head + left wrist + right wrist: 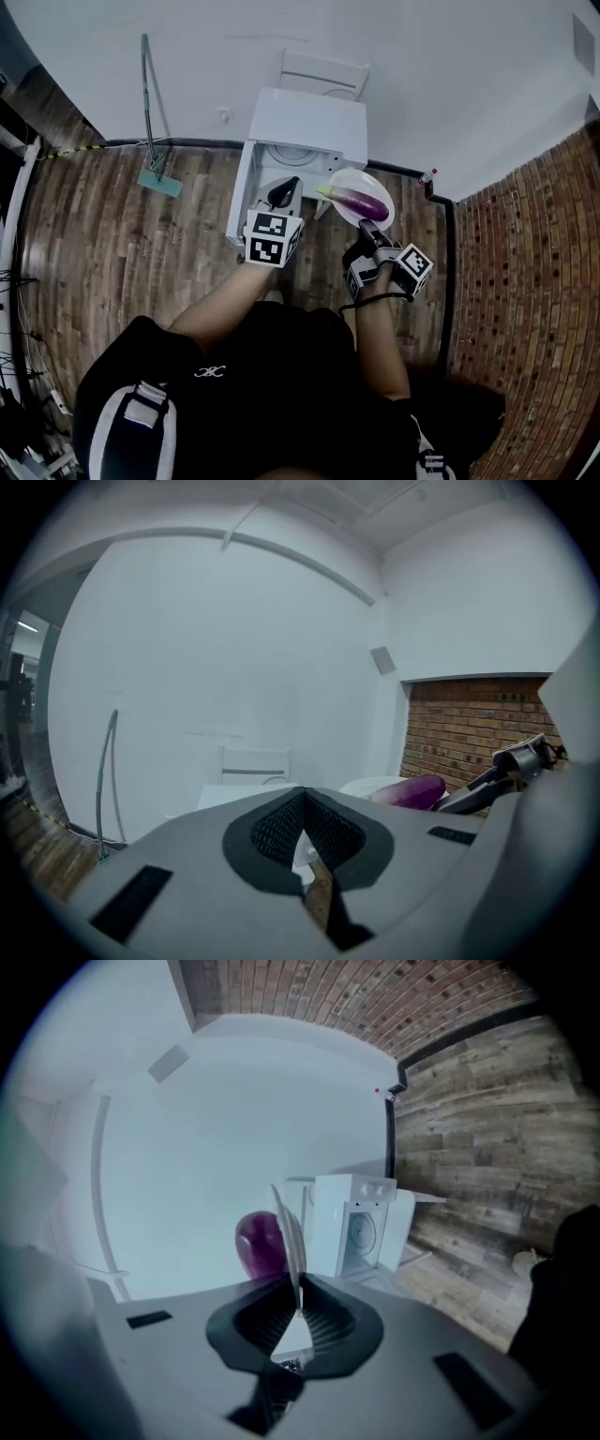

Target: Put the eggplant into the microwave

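The eggplant [361,201] is long and glossy purple with a pale green stem. It lies across the middle of a white plate [345,178], stem toward the plate's left rim. The plate is up in the air above the wood floor [122,244], just beside the front right corner of the white microwave [309,122].

The right gripper [366,225] has its jaws clenched on the plate's near rim. In the right gripper view the thin white edge of the plate [287,1227] stands pinched between the pads of that gripper [298,1297], with the eggplant [260,1244] showing as a purple end behind it. The left gripper [284,194] has its jaws pressed together at the tips, grasping nothing [302,803].

Only the right gripper view shows the microwave's [361,1227] round window and knobs. Only the head view shows the stem, a mop [150,112] against the wall and a chair [323,73] behind the microwave. The left gripper view catches the eggplant [412,790] from the side.
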Action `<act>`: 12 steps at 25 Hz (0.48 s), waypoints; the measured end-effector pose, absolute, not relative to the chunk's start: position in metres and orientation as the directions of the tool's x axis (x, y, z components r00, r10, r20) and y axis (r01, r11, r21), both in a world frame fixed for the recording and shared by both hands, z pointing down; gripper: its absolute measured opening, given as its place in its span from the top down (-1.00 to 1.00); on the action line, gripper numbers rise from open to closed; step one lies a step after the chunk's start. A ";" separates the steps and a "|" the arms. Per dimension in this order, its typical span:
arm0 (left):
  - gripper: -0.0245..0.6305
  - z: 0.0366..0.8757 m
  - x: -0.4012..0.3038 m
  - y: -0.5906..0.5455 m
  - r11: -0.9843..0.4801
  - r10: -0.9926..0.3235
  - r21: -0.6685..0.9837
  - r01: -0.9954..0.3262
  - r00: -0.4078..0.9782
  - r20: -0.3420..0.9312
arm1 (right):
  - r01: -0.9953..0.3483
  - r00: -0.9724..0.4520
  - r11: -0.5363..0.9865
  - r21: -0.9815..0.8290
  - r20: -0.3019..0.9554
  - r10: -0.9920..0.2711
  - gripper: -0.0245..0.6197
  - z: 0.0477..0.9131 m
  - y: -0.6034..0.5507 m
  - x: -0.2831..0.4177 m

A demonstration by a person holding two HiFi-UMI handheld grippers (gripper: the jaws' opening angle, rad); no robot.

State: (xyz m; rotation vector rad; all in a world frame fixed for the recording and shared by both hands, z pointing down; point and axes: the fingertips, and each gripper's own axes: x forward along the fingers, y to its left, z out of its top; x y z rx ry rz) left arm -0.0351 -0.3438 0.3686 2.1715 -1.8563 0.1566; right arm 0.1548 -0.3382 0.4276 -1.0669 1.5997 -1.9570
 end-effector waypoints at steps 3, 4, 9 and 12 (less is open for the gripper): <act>0.93 0.377 -0.044 -0.353 -0.105 -0.951 0.140 -0.985 0.141 0.275 | -0.157 -0.660 -0.284 -0.946 0.315 -0.682 0.83 0.439 -0.360 0.143; 0.93 0.381 -0.047 -0.356 -0.092 -0.950 0.141 -0.986 0.130 0.284 | -0.155 -0.670 -0.289 -0.945 0.315 -0.672 0.83 0.443 -0.368 0.139; 0.93 0.398 -0.067 -0.372 0.018 -0.952 0.147 -0.989 0.028 0.305 | -0.203 -0.734 -0.292 -0.935 0.343 -0.586 0.83 0.460 -0.411 0.117; 0.93 0.401 -0.082 -0.386 0.106 -0.950 0.150 -0.983 -0.056 0.308 | -0.263 -0.781 -0.263 -0.928 0.365 -0.507 0.83 0.472 -0.447 0.101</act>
